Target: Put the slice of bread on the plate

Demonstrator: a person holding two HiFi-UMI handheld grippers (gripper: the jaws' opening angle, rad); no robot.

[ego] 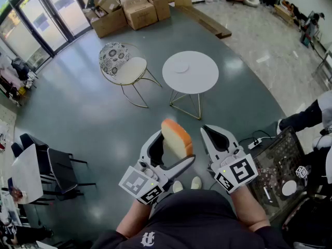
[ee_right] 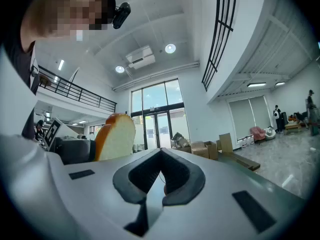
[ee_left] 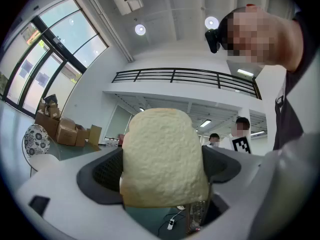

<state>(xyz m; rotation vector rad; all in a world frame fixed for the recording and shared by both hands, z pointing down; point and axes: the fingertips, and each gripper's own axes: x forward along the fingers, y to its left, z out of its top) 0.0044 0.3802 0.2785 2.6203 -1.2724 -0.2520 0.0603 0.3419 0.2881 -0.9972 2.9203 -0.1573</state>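
Left gripper [ego: 175,147]: we find its jaws spread wide and closed on the bread [ego: 176,138], with a dark pad against either side of the slice. In the left gripper view the slice fills the gap between the pads.

Bread: we see it upright, rounded top up, with an orange-brown crust and a pale face. It is held in the air over the floor [ego: 78,113], on the near side of the table [ego: 203,81] and well apart from the plate [ego: 181,68].

Right gripper [ego: 207,131]: we read its jaws as brought together at the tips, with nothing between them. It is level with the left gripper and just beside the bread, and we see a gap between the two.

Plate: we make out a white disc lying flat on the table top, a little to the far side of its middle. It is pale against the white top, so we can tell little more about it.

Table: we see a round white top on thin gold legs, standing on the floor beyond both grippers.

Chair [ego: 124,66]: it stands just left of the table, with a patterned back, a cream seat and thin metal legs.

Boxes [ego: 129,12]: we count several cardboard ones on the floor beyond the chair, near the glass doors.

Floor: we see a glossy grey-green surface, turning to pale stone at the far right.
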